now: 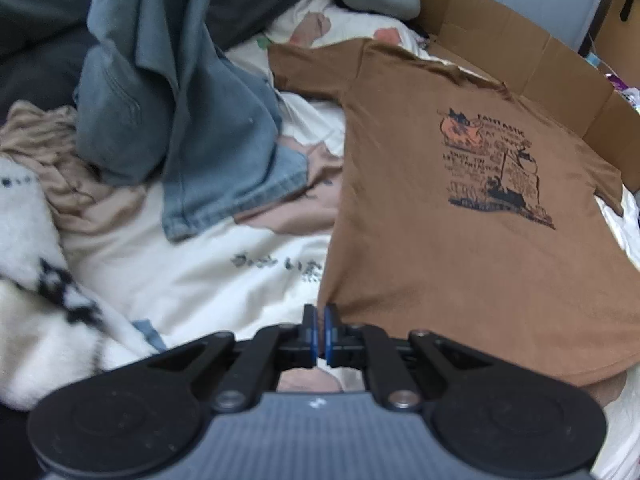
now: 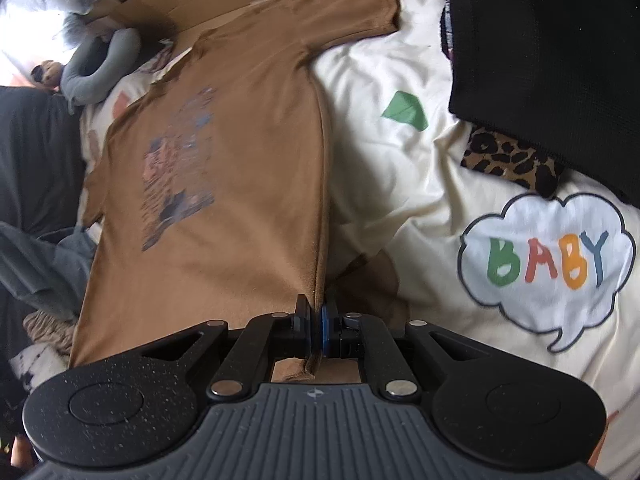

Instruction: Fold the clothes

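A brown T-shirt (image 1: 460,248) with a dark printed picture lies spread on a cream bedcover (image 1: 192,280), its collar end far from me. My left gripper (image 1: 319,314) is shut on the shirt's near left hem corner, which is lifted off the cover. In the right wrist view the same brown T-shirt (image 2: 248,168) stretches away, and my right gripper (image 2: 315,310) is shut on its near right hem corner, with a strip of brown cloth pinched between the blue pads. Both sleeves lie flat at the far end.
A heap of blue denim clothes (image 1: 168,92) and beige cloth (image 1: 52,152) lies to the left. A fuzzy white blanket (image 1: 36,280) is near left. Flattened cardboard (image 1: 520,40) borders the far side. Black garment (image 2: 552,60) and leopard-print cloth (image 2: 512,160) lie at right.
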A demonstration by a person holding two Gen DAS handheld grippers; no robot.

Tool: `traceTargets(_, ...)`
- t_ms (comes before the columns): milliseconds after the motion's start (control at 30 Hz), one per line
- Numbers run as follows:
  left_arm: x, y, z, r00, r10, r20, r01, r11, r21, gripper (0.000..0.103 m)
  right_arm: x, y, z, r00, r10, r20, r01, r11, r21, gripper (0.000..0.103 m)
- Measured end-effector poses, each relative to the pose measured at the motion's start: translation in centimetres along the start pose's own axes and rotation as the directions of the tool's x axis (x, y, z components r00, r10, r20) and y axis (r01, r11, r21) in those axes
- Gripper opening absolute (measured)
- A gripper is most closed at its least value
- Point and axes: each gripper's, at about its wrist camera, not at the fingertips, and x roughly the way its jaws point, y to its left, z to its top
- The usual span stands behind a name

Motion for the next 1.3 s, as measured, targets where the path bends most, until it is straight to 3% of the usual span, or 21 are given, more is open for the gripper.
traceTargets(300, -0.8, 0.8, 0.5, 1.000, 0.018, -0.020, -0.018, 1.000, 0.019, 0.003, -1.1, -0.2, -1.7, 1.000, 0.001, -0.006, -0.001, 1.000, -0.003, 0.002)
traceTargets(533, 3.3, 0.1, -1.6, 0.994, 0.054, -0.098, -0.049, 0.997, 0.059, 0.003, 3.0, -2.9, -2.7, 0.998, -0.039, -0.046, 0.041, 0.998, 0.055, 0.002)
traceTargets(833, 7.9, -0.1, -4.4, 0.976, 0.100, -0.194, -0.088, 0.994, 0.071, 0.003, 7.4, -4.6, -3.3, 0.984, -0.131, -0.118, 0.135, 0.991, 0.025, 0.002)
traceTargets(1300, 4.4, 0.3, -3.8, 0.975, 0.072, -0.211, -0.060, 0.996, 0.061, 0.003, 4.7, -3.0, -2.3, 0.980, -0.151, -0.125, 0.150, 0.988, -0.024, 0.002)
